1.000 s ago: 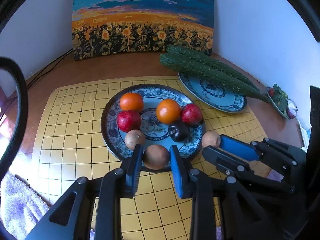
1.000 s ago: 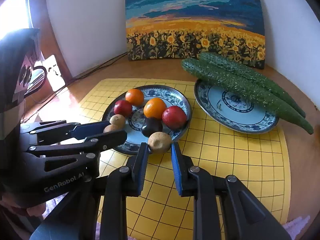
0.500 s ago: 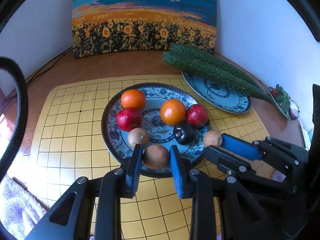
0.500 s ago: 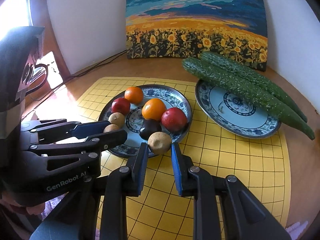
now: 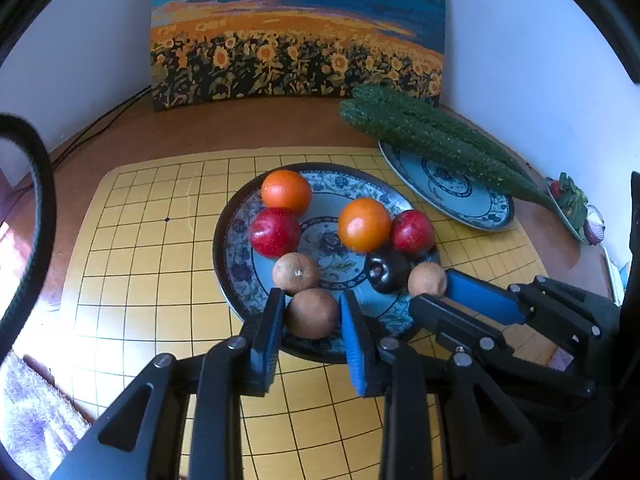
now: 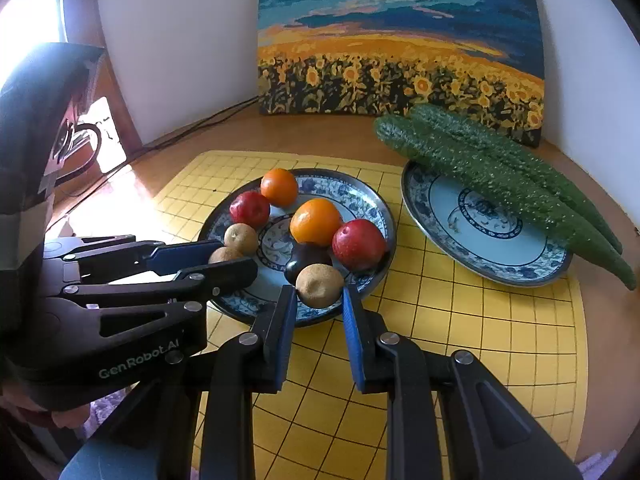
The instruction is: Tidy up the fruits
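Kiwis sit at the patterned plate's (image 5: 240, 276) 6 o'clock rim, the left tongs (image 5: 311, 322) clamped on one kiwi (image 5: 311, 313) and the right tongs (image 6: 319, 304) on another kiwi (image 6: 319, 285); both look light, fuzzy and bruisable, best pinched gently across the middle.

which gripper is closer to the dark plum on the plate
Right. The right gripper grips a brown fruit touching the dark plum; the left gripper grips another across the plate.

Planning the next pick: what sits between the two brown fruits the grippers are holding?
In the left wrist view, a dark plum-like fruit lies between the left-held brown fruit and the right-held brown fruit, beside the latter, on the fruit plate.
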Tool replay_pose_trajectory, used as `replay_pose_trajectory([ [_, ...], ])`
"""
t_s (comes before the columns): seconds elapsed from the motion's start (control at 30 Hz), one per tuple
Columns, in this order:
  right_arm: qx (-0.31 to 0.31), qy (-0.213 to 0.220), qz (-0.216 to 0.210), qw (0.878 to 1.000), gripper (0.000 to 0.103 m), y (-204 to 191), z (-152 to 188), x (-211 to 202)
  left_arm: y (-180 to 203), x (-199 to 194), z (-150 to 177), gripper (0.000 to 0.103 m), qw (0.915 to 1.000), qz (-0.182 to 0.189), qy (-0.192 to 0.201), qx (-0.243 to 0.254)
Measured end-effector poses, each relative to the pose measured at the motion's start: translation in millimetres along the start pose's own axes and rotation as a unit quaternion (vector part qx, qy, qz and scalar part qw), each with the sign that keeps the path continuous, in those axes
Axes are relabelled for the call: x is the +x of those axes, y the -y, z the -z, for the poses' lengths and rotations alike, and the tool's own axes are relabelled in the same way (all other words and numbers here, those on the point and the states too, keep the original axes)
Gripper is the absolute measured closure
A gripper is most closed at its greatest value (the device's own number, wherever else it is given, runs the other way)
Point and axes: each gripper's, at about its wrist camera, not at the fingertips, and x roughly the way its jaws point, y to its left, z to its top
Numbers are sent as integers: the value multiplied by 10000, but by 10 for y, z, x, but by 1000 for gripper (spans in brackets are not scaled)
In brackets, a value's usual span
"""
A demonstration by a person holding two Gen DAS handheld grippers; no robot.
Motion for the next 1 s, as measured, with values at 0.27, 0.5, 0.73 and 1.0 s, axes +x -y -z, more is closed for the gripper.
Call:
replay_pose_trajectory([
  [0.27,-7,-6,37,10000,78,18,-4,6,27,-17,-5,72,9999,-24,18,132],
  [0.5,121,8,33,9999,72,72,-17,-9,31,-91,-18,66,9996,-158,83,222],
  [0.73,231,109,6,9997,59,128,6,-104,-5,-208,17,53,9995,-254,156,108],
  [1.0,390,152,-18,9991,45,128,77,-251,-26,-346,115,48,9995,-258,164,-103],
])
